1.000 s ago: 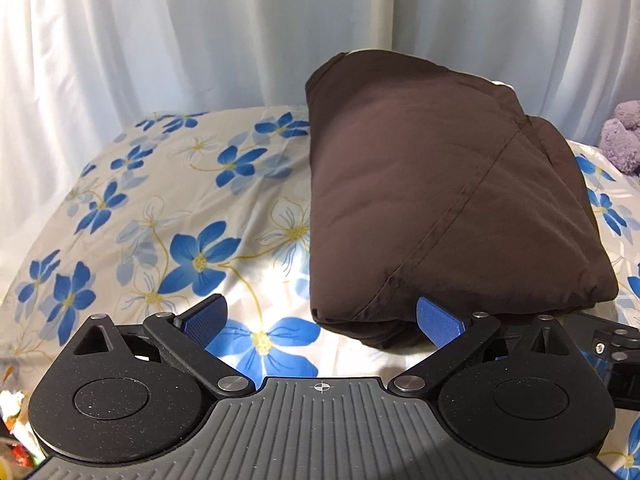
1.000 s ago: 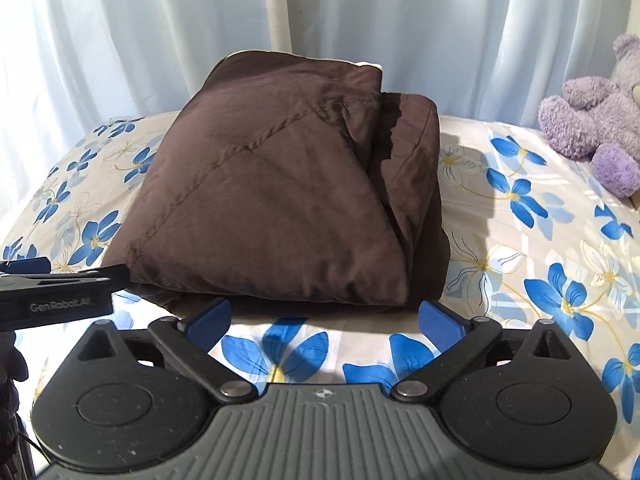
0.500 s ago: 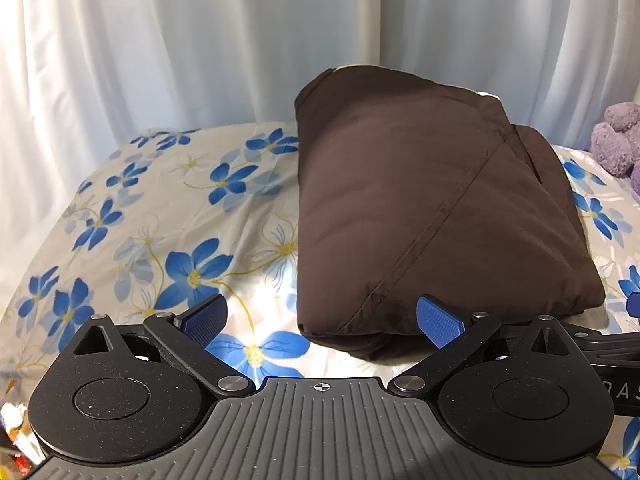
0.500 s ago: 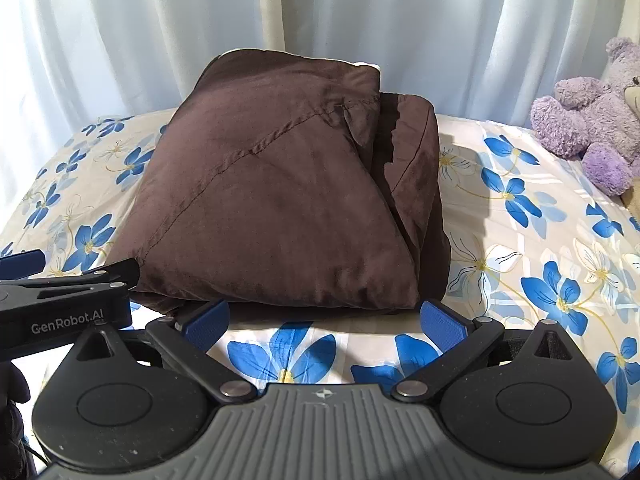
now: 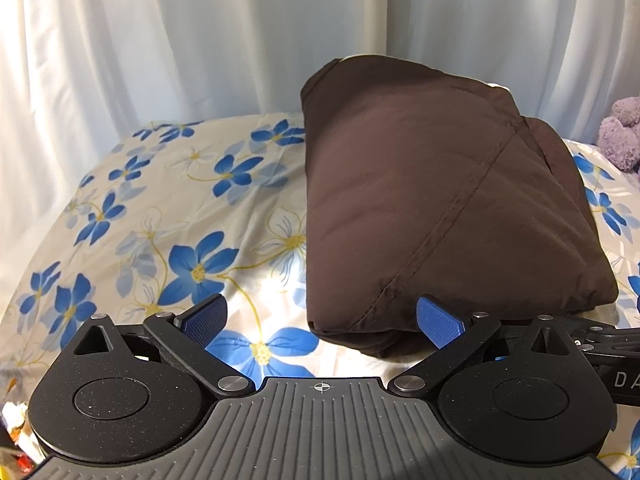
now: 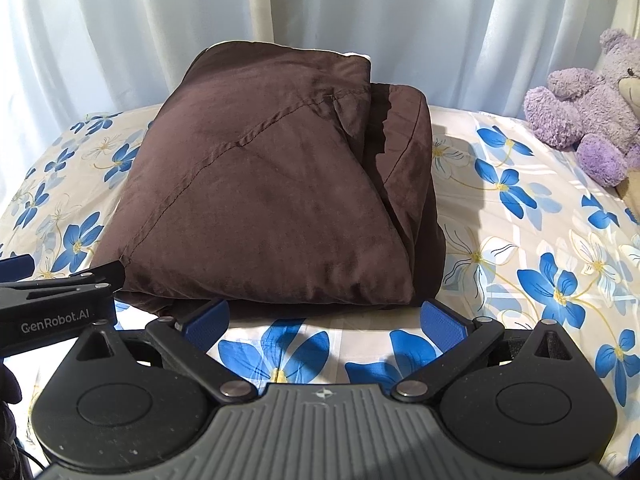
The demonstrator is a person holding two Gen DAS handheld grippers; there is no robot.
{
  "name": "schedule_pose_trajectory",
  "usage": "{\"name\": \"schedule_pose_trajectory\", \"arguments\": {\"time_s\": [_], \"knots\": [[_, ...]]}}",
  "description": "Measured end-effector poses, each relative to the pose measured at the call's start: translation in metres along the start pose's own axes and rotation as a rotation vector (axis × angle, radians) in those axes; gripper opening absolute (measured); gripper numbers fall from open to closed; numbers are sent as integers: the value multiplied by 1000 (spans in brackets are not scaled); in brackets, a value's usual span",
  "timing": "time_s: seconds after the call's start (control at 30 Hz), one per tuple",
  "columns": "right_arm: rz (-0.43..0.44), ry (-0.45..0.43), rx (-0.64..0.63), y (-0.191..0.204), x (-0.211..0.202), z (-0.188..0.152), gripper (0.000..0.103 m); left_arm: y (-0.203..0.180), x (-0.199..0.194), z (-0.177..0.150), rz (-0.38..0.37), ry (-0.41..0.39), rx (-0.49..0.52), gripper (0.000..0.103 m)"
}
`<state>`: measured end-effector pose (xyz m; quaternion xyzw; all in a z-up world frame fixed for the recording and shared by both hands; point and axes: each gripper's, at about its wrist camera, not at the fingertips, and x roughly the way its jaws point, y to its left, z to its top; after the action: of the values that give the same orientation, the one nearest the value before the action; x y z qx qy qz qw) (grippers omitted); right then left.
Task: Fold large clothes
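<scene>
A dark brown garment (image 6: pixel 264 196) lies folded into a thick, puffy bundle on a bedsheet (image 6: pixel 532 240) printed with blue flowers, and everything else sits around it. A stitched seam runs diagonally across the bundle's top face, and along its right side a second fold of the same fabric shows as a lower layer, with a sliver of pale lining at the far edge. Behind the bundle hang white curtains (image 6: pixel 420 20); to its right, well apart at the sheet's far corner, sits a purple plush bear (image 6: pixel 592 108). The left gripper (image 5: pixel 322 318) hovers at the bundle's near left corner with its blue-padded jaws spread wide and nothing between them; its right finger stands just at the bundle's near edge, and whether it touches the cloth cannot be told. The right gripper (image 6: pixel 324 320) is just in front of the bundle's near edge, apart from it, jaws likewise spread and empty over the sheet. In the right wrist view the left gripper's black body, lettered "GenRobot.AI", shows beside the bundle's near left corner.
</scene>
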<state>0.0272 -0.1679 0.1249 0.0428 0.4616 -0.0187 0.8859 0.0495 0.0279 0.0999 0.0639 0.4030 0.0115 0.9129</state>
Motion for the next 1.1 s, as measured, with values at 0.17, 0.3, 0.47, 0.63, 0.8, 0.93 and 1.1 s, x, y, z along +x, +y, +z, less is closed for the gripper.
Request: {"name": "schedule_pose_trajectory", "arguments": {"time_s": [0.17,0.3,0.47,0.63,0.8,0.93,1.1], "knots": [[-5,-5,2,0,1,2,102,0,1,0,0,3,1,103],[-8,-4,1,0,2,2,102,-1,2,1,-1,2,3,103],[-11,-3,5,-2,3,2,102,-2,2,1,3,1,7,103],[-16,-6,13,-4,3,2,102,-2,3,1,2,-2,13,103],[-21,-8,15,-3,4,2,102,-2,3,1,-1,0,14,103],[-23,-10,16,-3,3,1,102,-2,3,0,0,-1,16,103],[-23,-11,16,-4,3,1,102,-3,2,0,-1,-1,17,103]]}}
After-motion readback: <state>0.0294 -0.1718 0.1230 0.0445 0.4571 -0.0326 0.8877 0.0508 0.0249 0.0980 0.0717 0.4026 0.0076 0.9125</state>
